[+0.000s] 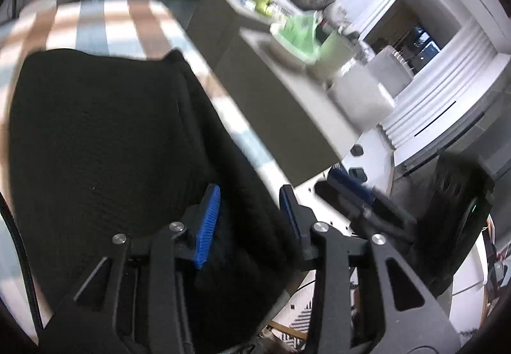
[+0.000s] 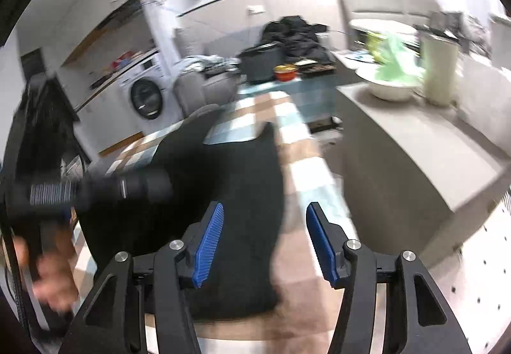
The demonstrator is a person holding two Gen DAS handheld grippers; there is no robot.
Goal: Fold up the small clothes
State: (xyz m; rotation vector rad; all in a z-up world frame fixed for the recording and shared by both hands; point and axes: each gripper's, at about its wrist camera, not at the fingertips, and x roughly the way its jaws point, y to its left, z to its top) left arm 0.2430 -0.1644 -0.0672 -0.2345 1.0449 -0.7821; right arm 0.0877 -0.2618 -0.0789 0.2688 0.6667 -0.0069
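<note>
Reaching in with both hand-held grippers apart, over a black garment on the bench.

Left hand-held gripper [image 1: 249,213] has its jaws spread above the garment [image 1: 111,146], nothing pinched; right hand-held gripper [image 2: 263,235] likewise gapes over the cloth's near edge. My read: the fold is between grasps, and the next move calls for pinching an edge or corner cleanly. The garment lies on the bench [image 2: 303,168], which wears a checked cloth. Beyond stand a grey counter [image 2: 415,143] with a bowl [image 2: 388,88], and a washing machine [image 2: 145,95].
</note>
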